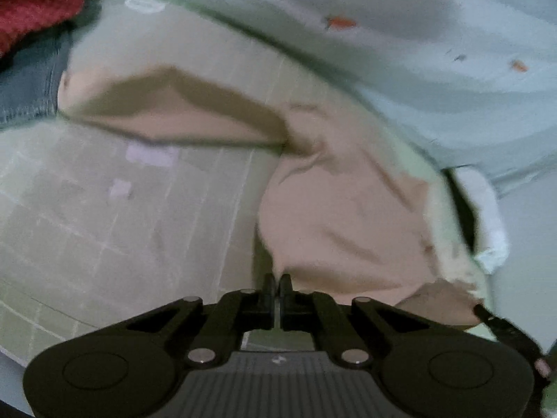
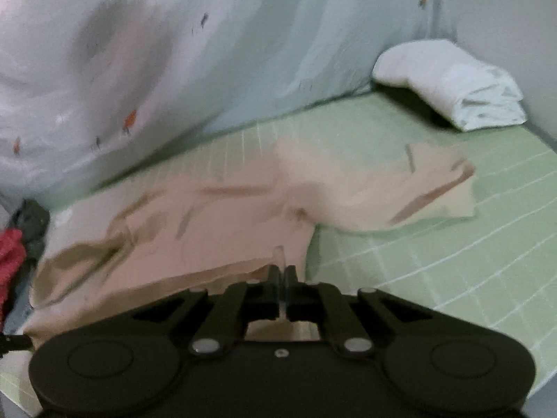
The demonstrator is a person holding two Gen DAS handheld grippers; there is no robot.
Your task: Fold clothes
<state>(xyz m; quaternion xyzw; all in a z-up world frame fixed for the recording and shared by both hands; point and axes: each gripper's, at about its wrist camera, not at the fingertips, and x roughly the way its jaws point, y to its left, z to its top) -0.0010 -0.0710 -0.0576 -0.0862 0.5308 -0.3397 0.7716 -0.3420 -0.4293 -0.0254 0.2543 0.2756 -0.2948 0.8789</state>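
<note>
In the left wrist view we count one beige garment (image 1: 334,209), one red knit piece (image 1: 38,3) at the upper left, one blue denim piece (image 1: 28,94) just below it, and one white folded cloth (image 1: 487,216) at the right edge. The garment lies rumpled across the middle and lower right of the frame on a green gridded bed sheet (image 1: 122,226), one part stretching left with a dark fold. Our left tongs (image 1: 277,291) sit pressed together at the garment's lower edge; whether cloth is pinched between them we cannot tell. Bare sheet fills the lower left.

In the right wrist view we again count one beige garment (image 2: 243,209), spread from lower left to center right, creased and blurred. Our right tongs (image 2: 282,282) are drawn together at its near hem, a sliver of cloth seemingly rising between them. One white folded cloth (image 2: 452,83) rests upper right; open green sheet (image 2: 452,244) lies at right, and a pale patterned fabric (image 2: 174,52) backs the bed.
</note>
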